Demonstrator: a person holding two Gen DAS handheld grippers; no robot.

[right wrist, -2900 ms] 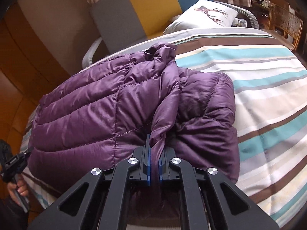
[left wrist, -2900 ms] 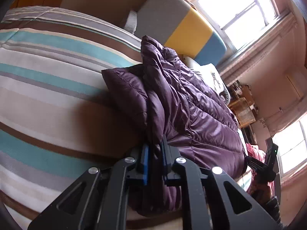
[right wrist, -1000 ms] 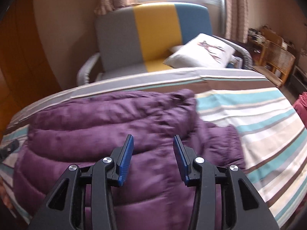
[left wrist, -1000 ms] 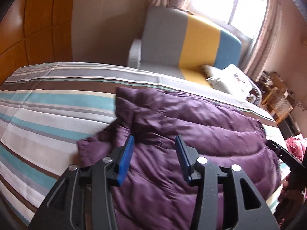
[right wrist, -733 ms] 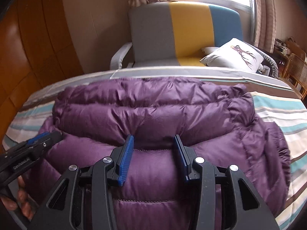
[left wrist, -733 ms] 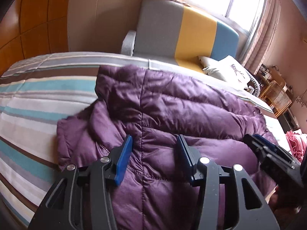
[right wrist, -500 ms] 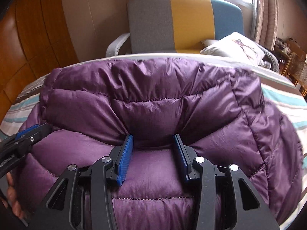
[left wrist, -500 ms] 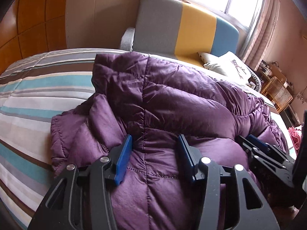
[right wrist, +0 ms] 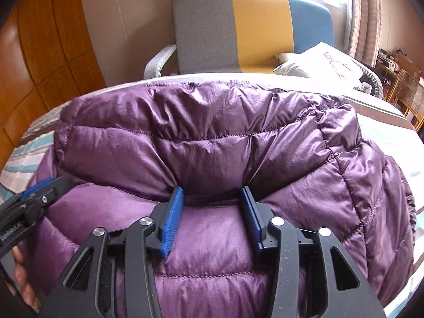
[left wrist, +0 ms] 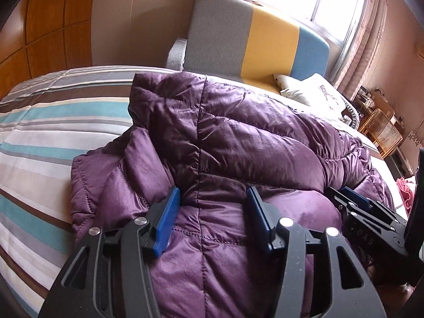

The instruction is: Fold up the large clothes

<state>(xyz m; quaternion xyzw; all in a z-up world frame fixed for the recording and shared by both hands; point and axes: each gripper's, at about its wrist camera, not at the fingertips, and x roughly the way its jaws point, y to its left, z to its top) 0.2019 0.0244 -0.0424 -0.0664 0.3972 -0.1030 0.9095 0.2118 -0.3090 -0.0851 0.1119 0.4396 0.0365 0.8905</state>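
Observation:
A purple quilted down jacket (left wrist: 238,143) lies folded on a striped bed (left wrist: 53,122); it also fills the right wrist view (right wrist: 212,143). My left gripper (left wrist: 213,193) is open, its blue pads pressed into the jacket's near fold. My right gripper (right wrist: 212,193) is open too, pads pushed into the puffy fabric at the fold line. The right gripper shows at the right edge of the left wrist view (left wrist: 355,201). The left gripper shows at the left edge of the right wrist view (right wrist: 39,190).
An armchair in grey, yellow and blue (right wrist: 251,29) stands behind the bed. A white pillow (right wrist: 323,63) lies on it. Wooden wall panels (left wrist: 53,26) are at the left. A wicker chair (right wrist: 408,95) stands at the right.
Both grippers let go of the jacket, opened, then came down and forward onto the folded jacket. In the last half second they pressed slightly deeper into it.

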